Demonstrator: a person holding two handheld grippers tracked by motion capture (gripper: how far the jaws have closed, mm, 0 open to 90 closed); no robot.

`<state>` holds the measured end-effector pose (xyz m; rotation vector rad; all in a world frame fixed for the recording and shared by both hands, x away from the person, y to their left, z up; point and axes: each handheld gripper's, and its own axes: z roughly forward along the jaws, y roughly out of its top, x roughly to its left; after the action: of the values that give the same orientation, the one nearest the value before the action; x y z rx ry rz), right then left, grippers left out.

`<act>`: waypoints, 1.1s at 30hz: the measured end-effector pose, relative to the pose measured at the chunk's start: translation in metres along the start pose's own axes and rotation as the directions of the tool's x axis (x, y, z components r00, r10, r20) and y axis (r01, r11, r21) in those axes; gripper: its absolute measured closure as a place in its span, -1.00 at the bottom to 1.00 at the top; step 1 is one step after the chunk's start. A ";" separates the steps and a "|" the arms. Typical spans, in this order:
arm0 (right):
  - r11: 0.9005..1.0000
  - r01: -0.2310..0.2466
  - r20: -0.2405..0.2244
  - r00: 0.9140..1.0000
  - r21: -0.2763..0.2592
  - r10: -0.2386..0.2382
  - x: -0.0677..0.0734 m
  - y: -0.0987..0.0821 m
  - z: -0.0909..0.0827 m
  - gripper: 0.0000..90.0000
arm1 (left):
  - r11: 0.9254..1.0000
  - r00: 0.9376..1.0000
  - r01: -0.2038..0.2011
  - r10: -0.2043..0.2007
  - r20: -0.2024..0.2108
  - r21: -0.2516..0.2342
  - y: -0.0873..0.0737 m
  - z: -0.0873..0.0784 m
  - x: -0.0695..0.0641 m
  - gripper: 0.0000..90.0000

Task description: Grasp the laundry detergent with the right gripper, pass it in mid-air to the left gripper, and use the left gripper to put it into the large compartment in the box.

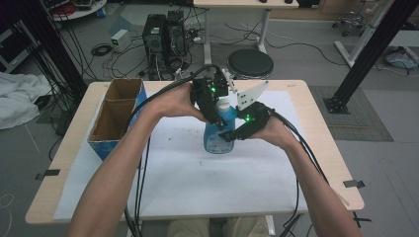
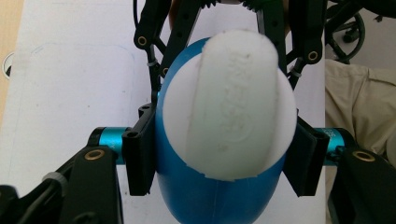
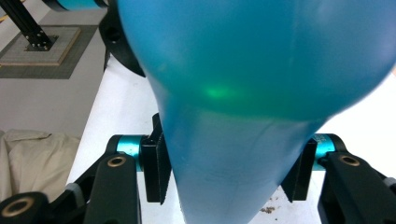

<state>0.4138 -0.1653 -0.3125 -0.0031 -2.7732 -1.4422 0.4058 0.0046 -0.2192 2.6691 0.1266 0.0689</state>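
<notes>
Standing upright mid-counter (image 1: 296,94) on a white sheet (image 1: 197,173) is a blue spray bottle (image 1: 217,133) w/ white cap (image 2: 229,107). Left tool (image 1: 210,98) is clamped on the bottle's upper part, pads (image 2: 140,154) pressed to both sides just under the cap. Right tool (image 1: 237,131) is clenched on the bottle's body lower down, pads (image 3: 153,163) tight against blue plastic. Open cardboard box (image 1: 116,116) sits at counter's left edge, well apart from bottle.
</notes>
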 end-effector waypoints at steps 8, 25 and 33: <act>1.000 -0.006 0.001 1.000 0.018 0.006 -0.001 -0.002 0.003 -0.15 | 1.000 1.000 -0.002 0.002 0.001 0.008 -0.002 0.000 0.000 -0.16; 0.998 -0.022 0.048 0.999 0.063 0.019 0.003 -0.002 -0.007 -0.37 | 1.000 1.000 0.006 -0.006 -0.006 0.011 -0.007 -0.008 -0.004 -0.16; 0.996 -0.026 0.075 0.997 0.090 0.020 0.006 -0.003 -0.020 -0.40 | 1.000 1.000 0.019 -0.018 -0.013 0.025 -0.012 -0.018 -0.004 -0.16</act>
<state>0.4076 -0.1833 -0.3030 -0.0888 -2.8853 -1.3358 0.3995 0.0229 -0.2082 2.6929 0.1570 0.0786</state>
